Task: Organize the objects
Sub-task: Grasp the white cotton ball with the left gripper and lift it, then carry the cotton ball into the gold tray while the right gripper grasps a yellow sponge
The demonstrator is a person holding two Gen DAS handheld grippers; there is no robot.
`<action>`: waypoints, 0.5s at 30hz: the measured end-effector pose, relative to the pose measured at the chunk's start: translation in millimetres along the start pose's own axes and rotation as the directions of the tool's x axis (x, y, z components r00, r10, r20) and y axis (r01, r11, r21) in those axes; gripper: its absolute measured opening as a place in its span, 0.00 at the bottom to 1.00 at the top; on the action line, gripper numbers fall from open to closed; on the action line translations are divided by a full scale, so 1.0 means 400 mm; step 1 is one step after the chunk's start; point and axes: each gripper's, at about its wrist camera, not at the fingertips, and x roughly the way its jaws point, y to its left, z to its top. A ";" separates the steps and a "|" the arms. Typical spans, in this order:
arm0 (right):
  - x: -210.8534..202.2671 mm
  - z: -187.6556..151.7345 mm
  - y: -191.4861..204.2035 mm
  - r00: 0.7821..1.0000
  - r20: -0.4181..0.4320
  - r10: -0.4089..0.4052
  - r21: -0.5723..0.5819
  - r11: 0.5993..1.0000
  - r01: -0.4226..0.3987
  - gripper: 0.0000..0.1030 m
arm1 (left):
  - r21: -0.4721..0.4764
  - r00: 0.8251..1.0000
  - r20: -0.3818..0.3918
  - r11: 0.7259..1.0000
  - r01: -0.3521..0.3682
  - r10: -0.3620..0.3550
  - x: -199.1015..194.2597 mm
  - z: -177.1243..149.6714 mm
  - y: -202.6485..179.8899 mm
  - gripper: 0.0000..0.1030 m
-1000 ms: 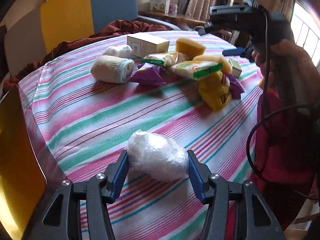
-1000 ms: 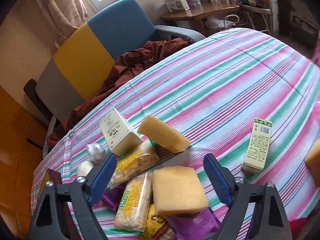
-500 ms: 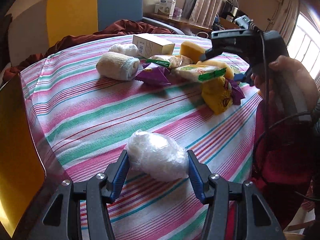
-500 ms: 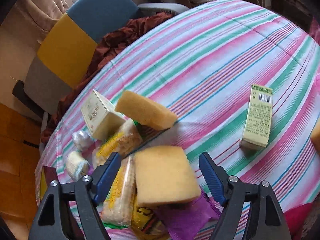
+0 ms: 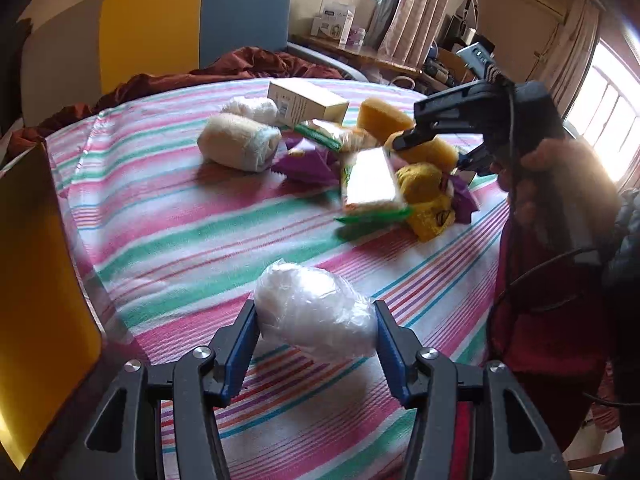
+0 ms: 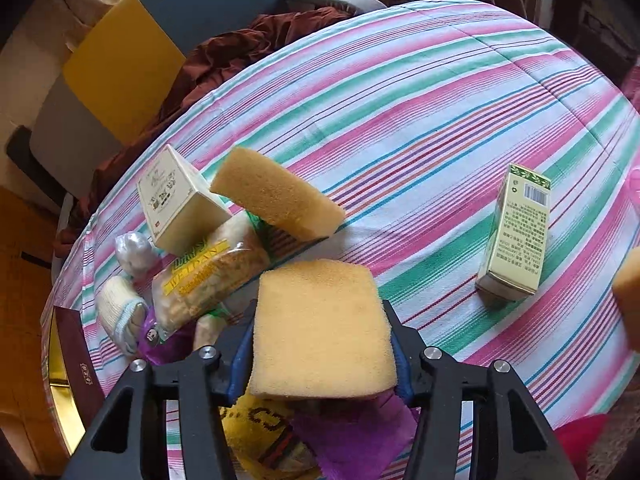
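A lived-in home room. A round table [image 6: 440, 92] under a striped cloth stands by a blue-and-yellow armchair [image 5: 192, 24] with a rumpled blanket [image 5: 256, 64]. Curtains [image 5: 404, 12] hang at sunlit windows, beside a cluttered wooden shelf [image 5: 372, 54].

The left gripper [image 5: 316, 322] is showing black skeletal arms with triangular cut-outs, silver screw heads and ribbed blue finger pads [image 5: 386, 342]. The right gripper [image 6: 322, 334] is looking identical (black cable trailing). A bare-skinned hand [image 5: 560, 176] is wearing a dark red sleeve.
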 end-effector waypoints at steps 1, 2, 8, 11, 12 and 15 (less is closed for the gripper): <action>0.002 0.000 0.008 1.000 -0.002 0.002 -0.018 1.000 -0.002 0.54 | -0.004 1.000 0.016 1.000 0.006 -0.006 -0.017 0.004 0.000 0.55; 0.005 -0.002 0.014 1.000 -0.010 0.002 -0.032 0.999 -0.002 0.54 | -0.009 0.999 0.040 1.000 0.012 -0.011 -0.042 0.009 0.002 0.55; 0.011 -0.015 0.029 1.000 -0.010 -0.012 -0.049 0.999 0.011 0.54 | -0.105 0.987 0.152 0.993 -0.045 0.061 -0.198 0.042 0.091 0.55; 0.006 -0.012 0.035 1.000 0.007 -0.030 -0.066 0.997 0.030 0.55 | -0.185 0.971 0.175 0.974 -0.133 0.166 -0.272 0.042 0.192 0.55; 0.003 -0.013 0.038 0.999 0.017 -0.037 -0.073 0.997 0.038 0.54 | -0.206 0.964 0.174 0.965 -0.165 0.202 -0.287 0.031 0.218 0.55; -0.003 -0.012 0.052 0.998 0.046 -0.049 -0.095 0.994 0.053 0.54 | -0.270 0.929 0.138 0.915 -0.299 0.344 -0.349 -0.023 0.327 0.55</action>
